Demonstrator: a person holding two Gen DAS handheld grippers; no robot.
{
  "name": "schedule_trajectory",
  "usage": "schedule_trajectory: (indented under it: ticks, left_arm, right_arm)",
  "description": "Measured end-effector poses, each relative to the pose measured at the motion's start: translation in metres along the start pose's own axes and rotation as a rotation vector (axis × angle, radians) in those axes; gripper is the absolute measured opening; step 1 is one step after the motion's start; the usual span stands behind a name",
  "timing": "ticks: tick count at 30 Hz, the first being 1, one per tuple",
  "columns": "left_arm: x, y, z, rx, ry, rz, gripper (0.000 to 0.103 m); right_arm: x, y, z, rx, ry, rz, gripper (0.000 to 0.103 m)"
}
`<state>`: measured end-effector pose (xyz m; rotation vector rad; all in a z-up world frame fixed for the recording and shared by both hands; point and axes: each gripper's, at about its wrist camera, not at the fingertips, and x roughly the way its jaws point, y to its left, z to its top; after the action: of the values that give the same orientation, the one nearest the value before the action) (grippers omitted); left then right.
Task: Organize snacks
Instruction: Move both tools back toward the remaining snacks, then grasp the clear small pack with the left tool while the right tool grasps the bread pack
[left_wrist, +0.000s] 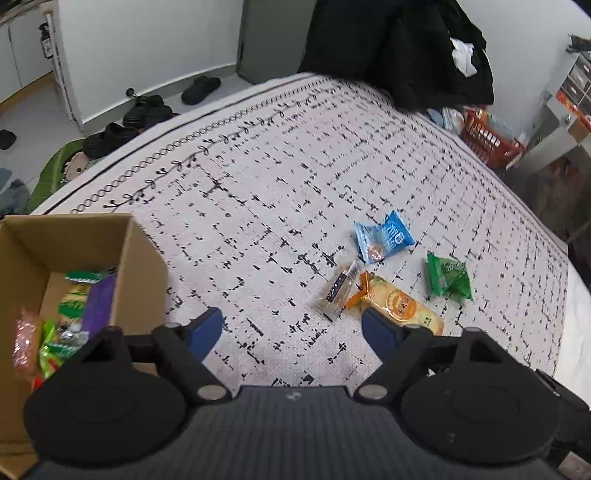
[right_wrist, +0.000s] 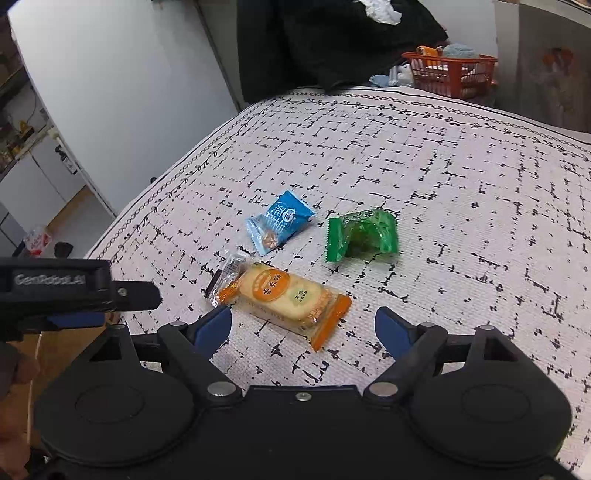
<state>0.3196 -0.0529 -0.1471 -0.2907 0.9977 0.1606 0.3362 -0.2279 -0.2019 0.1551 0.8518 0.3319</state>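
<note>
Both pairs of blue-padded fingers stand apart with nothing between them. The left gripper hovers over the bare patterned cloth covering the table, with its right finger just at the near end of the orange-edged clear packet of pale round biscuits. The right gripper hangs over that same packet, its fingers set on either side of the packet's near half but not touching it.

Four snacks lie loose in a small cluster on the cloth: the biscuit packet nearest, a small clear wrapper with a dark label touching its left end, a crinkled blue foil sachet just beyond, and a green foil sachet to the right, a little apart. At the near left stands the open brown cardboard box, already holding several bright packets.

The step in hand looks like a pick of the biscuit packet by the right gripper. To do it well, the fingers should come down across the packet's short width, near its middle, so that the pads meet the firm stack of biscuits and not the slack sealed ends. The squeeze should be gentle, as biscuits break. The clear wrapper overlaps the packet's left end and may drag along; lifting straight up should shed it. The left gripper is close by, so it would do well to keep aside, perhaps taking the clear wrapper.
</note>
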Motion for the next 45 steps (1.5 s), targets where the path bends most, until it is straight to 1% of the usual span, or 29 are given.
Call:
schedule_trajectory:
  ticks: [1, 4, 9, 11, 13, 15, 18, 19, 21, 24, 28, 31, 33, 36, 39, 41, 42, 44, 45]
  left_arm:
    - [0.004, 0.001, 0.001, -0.007, 0.006, -0.001, 0.074]
    - [0.016, 0.001, 0.001, -0.022, 0.021, -0.014, 0.064]
    - [0.037, -0.008, 0.001, -0.004, 0.051, -0.027, 0.058]
    - [0.042, -0.011, 0.002, 0.017, 0.050, -0.030, 0.057]
    - [0.047, -0.011, 0.004, 0.017, 0.053, -0.030, 0.057]
    - [0.053, -0.010, 0.007, 0.010, 0.060, -0.027, 0.057]
    - [0.061, -0.008, 0.009, 0.006, 0.063, -0.027, 0.057]
    - [0.063, -0.008, 0.010, 0.005, 0.063, -0.029, 0.056]
    - [0.067, -0.008, 0.011, 0.002, 0.063, -0.037, 0.055]
    - [0.071, -0.014, 0.011, 0.021, 0.059, -0.051, 0.054]
    - [0.075, -0.023, 0.010, 0.061, 0.044, -0.061, 0.051]
    - [0.080, -0.028, 0.008, 0.080, 0.043, -0.067, 0.046]
    - [0.083, -0.031, 0.007, 0.092, 0.047, -0.063, 0.044]
    - [0.089, -0.035, 0.007, 0.119, 0.047, -0.049, 0.044]
    - [0.092, -0.041, 0.007, 0.161, 0.039, -0.042, 0.044]
    - [0.093, -0.043, 0.007, 0.176, 0.035, -0.040, 0.044]
    - [0.094, -0.043, 0.007, 0.175, 0.036, -0.039, 0.041]
    - [0.094, -0.041, 0.008, 0.178, 0.035, -0.028, 0.032]
    - [0.093, -0.040, 0.008, 0.179, 0.038, -0.028, 0.023]
  right_arm:
    - [0.003, 0.001, 0.001, -0.008, 0.003, -0.005, 0.082]
    - [0.014, 0.006, 0.004, -0.054, 0.008, -0.020, 0.081]
    - [0.032, 0.017, 0.010, -0.184, -0.001, -0.064, 0.080]
    - [0.038, 0.018, 0.011, -0.192, 0.008, -0.050, 0.080]
    - [0.043, 0.018, 0.012, -0.196, 0.015, -0.041, 0.079]
    - [0.047, 0.019, 0.010, -0.210, 0.026, -0.035, 0.073]
    - [0.049, 0.019, 0.008, -0.206, 0.031, 0.004, 0.064]
    - [0.049, 0.019, 0.007, -0.203, 0.035, 0.023, 0.057]
    - [0.047, 0.018, 0.006, -0.195, 0.036, 0.032, 0.053]
    - [0.043, 0.014, 0.005, -0.168, 0.041, 0.029, 0.050]
    - [0.036, 0.008, 0.003, -0.118, 0.047, 0.005, 0.049]
    - [0.029, 0.000, 0.002, -0.071, 0.044, -0.028, 0.048]
    - [0.027, -0.005, 0.002, -0.047, 0.046, -0.037, 0.049]
    - [0.026, -0.003, 0.002, -0.063, 0.052, -0.035, 0.051]
    - [0.028, -0.001, 0.001, -0.072, 0.060, -0.012, 0.055]
    - [0.030, 0.002, -0.001, -0.097, 0.066, -0.015, 0.058]
    - [0.031, 0.004, -0.002, -0.115, 0.069, -0.017, 0.060]
    - [0.033, 0.012, -0.005, -0.165, 0.079, -0.017, 0.069]
    - [0.034, 0.016, -0.006, -0.188, 0.084, -0.017, 0.071]
